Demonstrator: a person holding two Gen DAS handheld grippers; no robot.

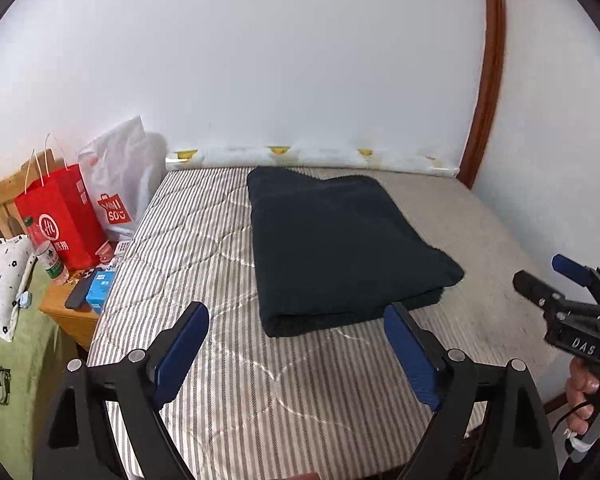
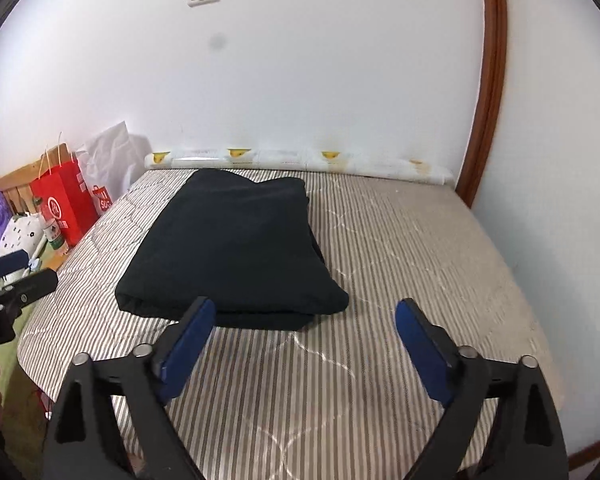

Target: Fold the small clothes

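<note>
A dark folded garment (image 1: pixel 340 248) lies flat in a neat rectangle on the striped mattress (image 1: pixel 204 240); it also shows in the right wrist view (image 2: pixel 232 248). My left gripper (image 1: pixel 296 320) is open and empty, held just in front of the garment's near edge. My right gripper (image 2: pixel 304 316) is open and empty, in front of the garment's near right corner. The right gripper also shows at the right edge of the left wrist view (image 1: pixel 548 280), and the left gripper at the left edge of the right wrist view (image 2: pixel 20 272).
A red paper bag (image 1: pixel 64 220), a white shopping bag (image 1: pixel 120 184), a bottle (image 1: pixel 50 258) and small boxes stand on a wooden nightstand (image 1: pixel 72 320) left of the bed. A white wall (image 1: pixel 300 80) and rolled pad (image 1: pixel 300 158) bound the far side. A wooden door frame (image 1: pixel 488 80) stands right.
</note>
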